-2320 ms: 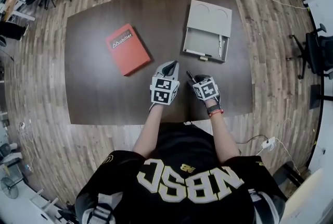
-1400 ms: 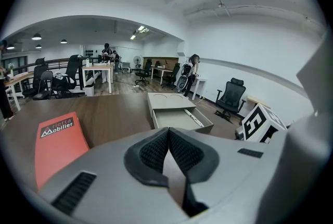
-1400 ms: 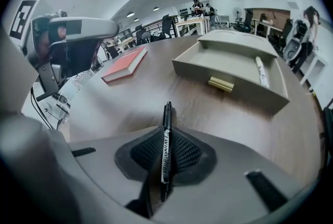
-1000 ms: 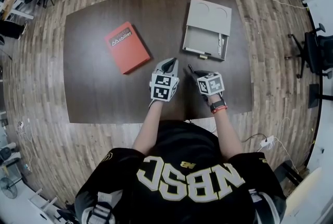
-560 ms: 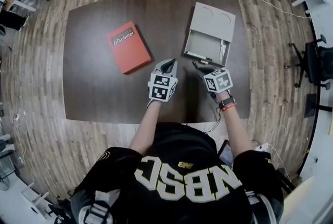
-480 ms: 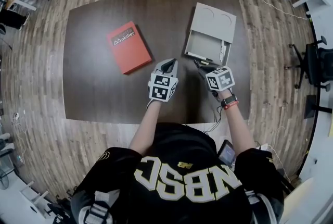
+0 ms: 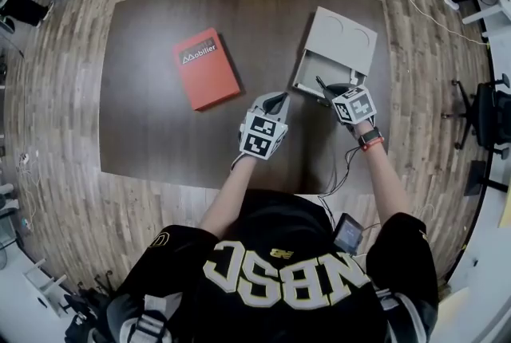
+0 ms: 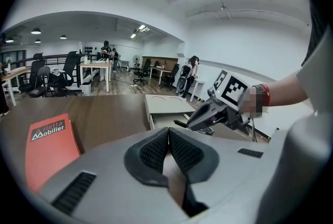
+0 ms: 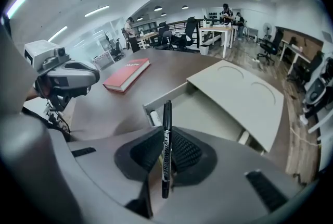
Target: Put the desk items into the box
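A grey box (image 7: 345, 37) lies at the table's far right with its lid (image 9: 244, 95) slid back, so the near compartment (image 9: 200, 111) is uncovered. My right gripper (image 7: 326, 88) is at the box's near edge, shut on a black marker (image 9: 166, 132) that stands upright between the pads and points over the compartment. A white pen (image 9: 154, 116) lies inside along the front wall. My left gripper (image 7: 276, 100) hovers over the table's middle, to the left of the box, shut with nothing in it. A red book (image 7: 206, 68) lies flat at the left.
The dark brown table (image 7: 160, 134) stands on a wooden floor. A cable (image 7: 339, 178) hangs off the near edge by my right arm. Office chairs (image 7: 487, 106) and desks stand around the room.
My right gripper has carried the marker forward and to the right, from the table's middle to the near edge of the box. The left gripper has stayed about where it was.
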`<state>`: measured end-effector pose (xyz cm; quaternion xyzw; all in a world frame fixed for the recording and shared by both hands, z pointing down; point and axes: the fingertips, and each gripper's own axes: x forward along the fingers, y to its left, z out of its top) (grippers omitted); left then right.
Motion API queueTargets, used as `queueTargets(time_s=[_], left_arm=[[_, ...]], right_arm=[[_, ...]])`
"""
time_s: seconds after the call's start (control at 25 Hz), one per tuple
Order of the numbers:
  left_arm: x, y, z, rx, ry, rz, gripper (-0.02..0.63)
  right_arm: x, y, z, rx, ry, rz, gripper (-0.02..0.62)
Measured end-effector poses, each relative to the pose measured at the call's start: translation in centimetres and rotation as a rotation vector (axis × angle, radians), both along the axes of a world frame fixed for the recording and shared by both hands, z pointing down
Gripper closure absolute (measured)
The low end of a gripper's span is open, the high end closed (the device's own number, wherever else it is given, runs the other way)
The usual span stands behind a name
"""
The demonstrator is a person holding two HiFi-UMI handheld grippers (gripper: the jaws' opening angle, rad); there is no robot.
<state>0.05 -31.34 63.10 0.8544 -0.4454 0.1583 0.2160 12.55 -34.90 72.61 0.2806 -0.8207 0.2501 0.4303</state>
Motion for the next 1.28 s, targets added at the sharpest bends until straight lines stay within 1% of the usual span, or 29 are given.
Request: queueTargets(time_s=[0.28, 0.36, 0.48, 0.56, 0.6, 0.72, 0.92, 0.96, 1.04, 1.08, 1.16, 1.28], left_arm=[[0.5, 0.1, 0.8, -0.030, -0.008, 0.019, 0.591], [0.4, -0.1, 1.0, -0.038, -0.009, 0.019, 0.591], [0.0, -0.2, 1.3, -0.049, -0.013, 0.015, 0.591], [-0.3, -0.2, 1.5, -0.057, -0.016, 0.012, 0.591], [-0.4, -0.3, 1.7, -0.061, -0.015, 0.009, 0.591], [-0.7, -0.4, 2.2, -0.072, -0.009, 0.004, 0.591], [-0.7, -0.4, 2.5, -0.079, -0.013, 0.001, 0.591], [-0.7, -0.4, 2.4, -0.076, -0.015, 0.000, 0.591], [-0.8, -0.3, 2.3, -0.071, -0.018, -0.002, 0.591], [-0.8, -0.2, 2.2, -0.069, -0.017, -0.002, 0.591], [-0.7, 0.0, 1.8, -0.060, -0.009, -0.001, 0.591], [-0.7, -0.1, 1.0, -0.040, -0.002, -0.002, 0.591]], right_arm=[[0.2, -3.3, 2.8, 0.072, 0.101, -0.140, 0.543], [0.3, -3.5, 3.8, 0.086, 0.145, -0.199, 0.541], [0.2, -3.1, 5.4, 0.099, 0.235, -0.313, 0.541], [0.0, -2.9, 6.2, 0.104, 0.259, -0.362, 0.543], [-0.1, -2.8, 6.4, 0.100, 0.260, -0.370, 0.543], [-0.2, -2.9, 6.5, 0.085, 0.231, -0.352, 0.542], [0.0, -3.3, 6.2, 0.064, 0.180, -0.272, 0.543], [0.0, -3.4, 6.0, 0.055, 0.168, -0.248, 0.541], [0.0, -3.8, 5.5, 0.039, 0.127, -0.180, 0.506], [0.2, -4.0, 5.2, 0.039, 0.103, -0.146, 0.506], [0.6, -4.3, 4.1, 0.065, 0.077, -0.091, 0.506], [0.9, -4.4, 1.3, 0.135, 0.053, -0.033, 0.506]])
